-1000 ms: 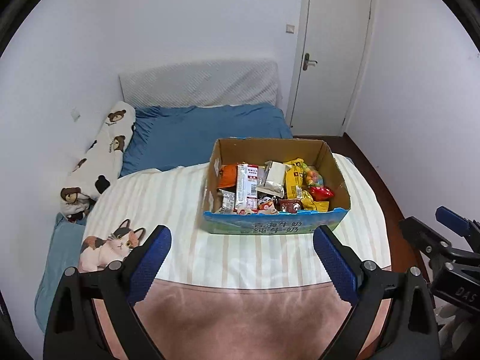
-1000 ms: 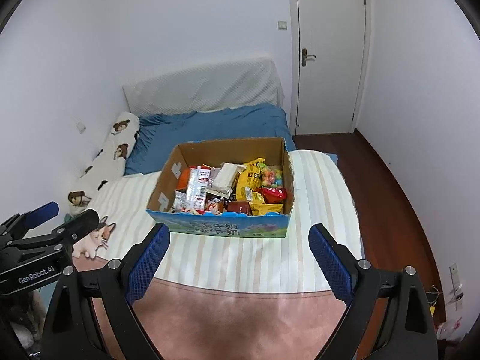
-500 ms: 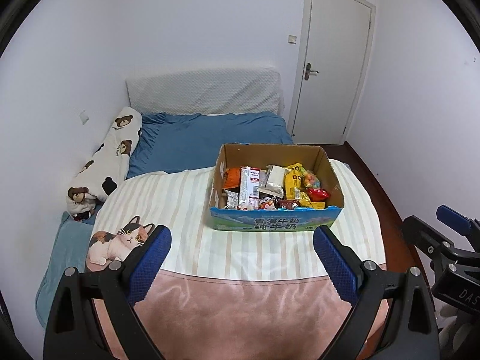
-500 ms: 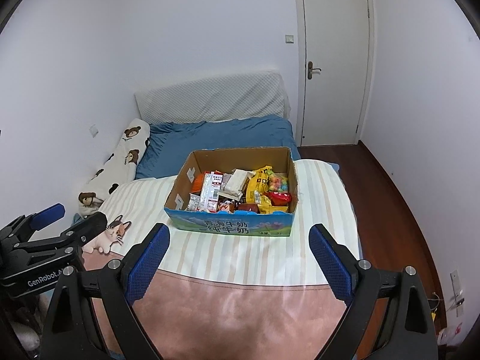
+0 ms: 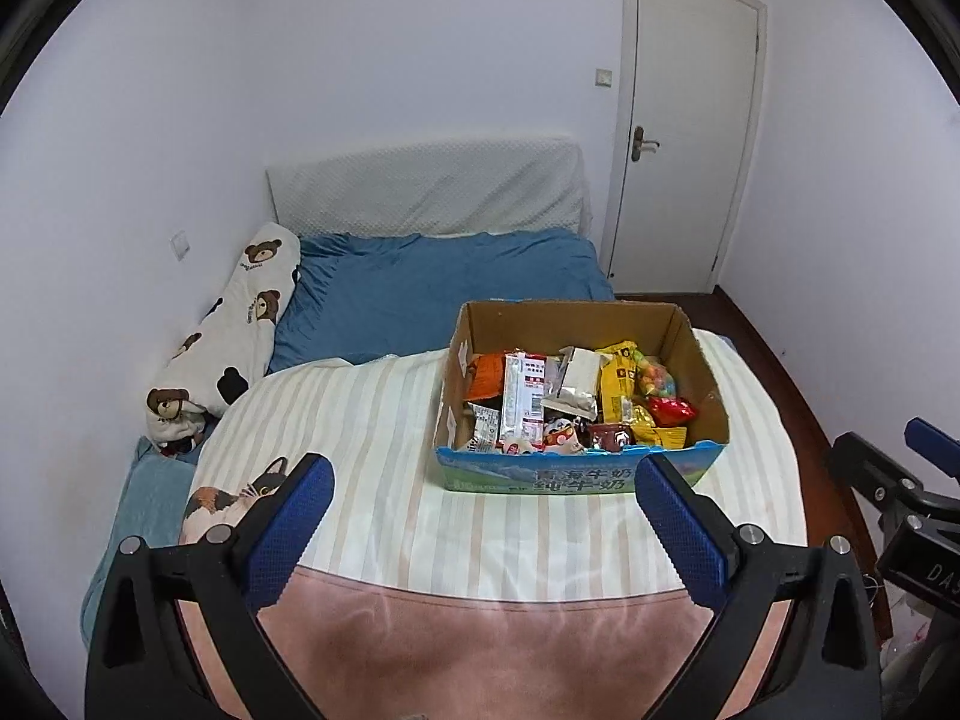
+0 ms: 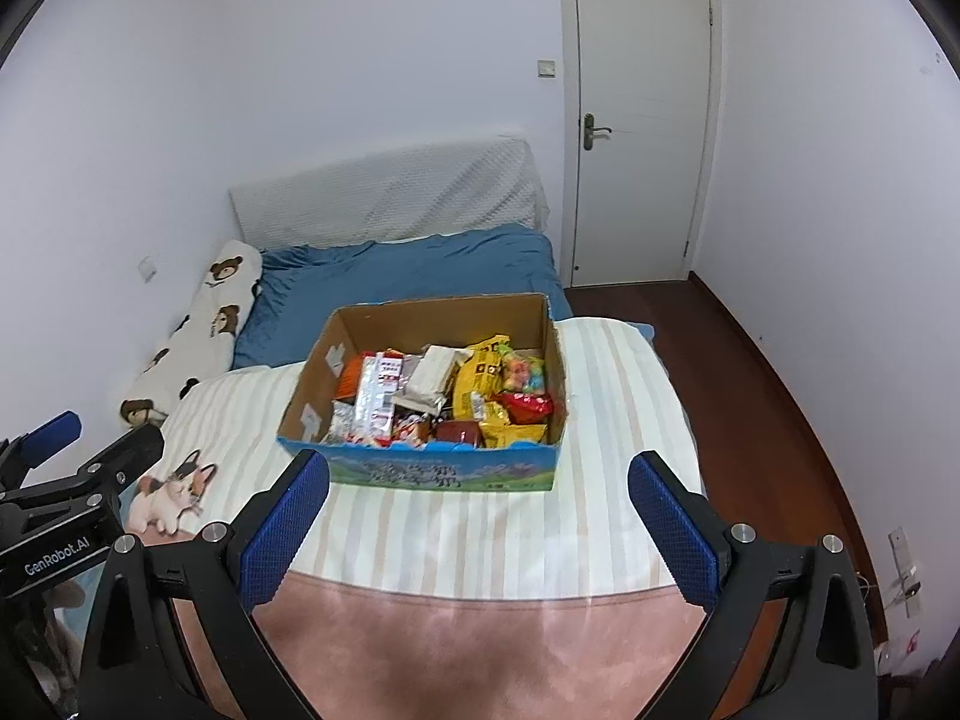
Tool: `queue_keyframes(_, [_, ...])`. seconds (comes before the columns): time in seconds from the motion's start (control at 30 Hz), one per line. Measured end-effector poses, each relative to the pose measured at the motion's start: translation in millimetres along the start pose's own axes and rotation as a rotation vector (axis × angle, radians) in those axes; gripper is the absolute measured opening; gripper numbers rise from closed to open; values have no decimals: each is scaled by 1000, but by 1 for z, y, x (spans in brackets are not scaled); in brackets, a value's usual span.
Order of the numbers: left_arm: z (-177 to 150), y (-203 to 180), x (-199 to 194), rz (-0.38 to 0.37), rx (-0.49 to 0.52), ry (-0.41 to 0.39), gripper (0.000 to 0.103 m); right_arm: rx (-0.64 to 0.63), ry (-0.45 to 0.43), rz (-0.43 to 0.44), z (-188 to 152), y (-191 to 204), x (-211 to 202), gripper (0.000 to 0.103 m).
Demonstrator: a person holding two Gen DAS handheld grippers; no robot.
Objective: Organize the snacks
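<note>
An open cardboard box (image 5: 699, 348) with a blue printed front stands on the striped blanket (image 5: 360, 420) on the bed; it also shows in the right wrist view (image 6: 336, 336). It holds several snack packets: yellow bags (image 5: 621, 369), a red-and-white pack (image 5: 525, 384), a red bag (image 5: 672, 410). My left gripper (image 5: 483, 531) is open and empty, held back from the box. My right gripper (image 6: 477, 525) is open and empty, also short of the box.
A bear-print bolster (image 5: 228, 348) lies along the left wall. A blue sheet (image 5: 432, 282) and padded headboard (image 5: 420, 186) lie behind the box. A pink blanket edge (image 5: 480, 642) is nearest. A closed door (image 5: 684, 120) and wood floor (image 6: 750, 372) are at the right.
Both grippers have pulled back and up from the box, so it looks smaller and farther away. Both stay open and empty.
</note>
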State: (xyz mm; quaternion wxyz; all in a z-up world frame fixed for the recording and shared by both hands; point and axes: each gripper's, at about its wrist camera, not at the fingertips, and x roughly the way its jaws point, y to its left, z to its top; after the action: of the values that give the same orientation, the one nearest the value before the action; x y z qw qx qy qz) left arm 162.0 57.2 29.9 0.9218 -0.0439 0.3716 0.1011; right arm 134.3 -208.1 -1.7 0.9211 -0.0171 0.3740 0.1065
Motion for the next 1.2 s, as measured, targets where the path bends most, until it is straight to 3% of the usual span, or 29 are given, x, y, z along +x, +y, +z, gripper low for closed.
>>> queue_keyframes(0.4, [25,-13,66,21,24,61,103,25,53,-50,22,-9,79,102])
queue_keyframes(0.67, [34,-27,111,29,55,135,103,29,138,-70,24,-15,128,102])
queue_keyframes(0.87, [34,-35,135,11,58,202,103,28,185,-76,24,-17,148,102])
queue_keyframes(1.2, [37,-36,144,1,45,217,103,20,197,-86,29,-17,154,102])
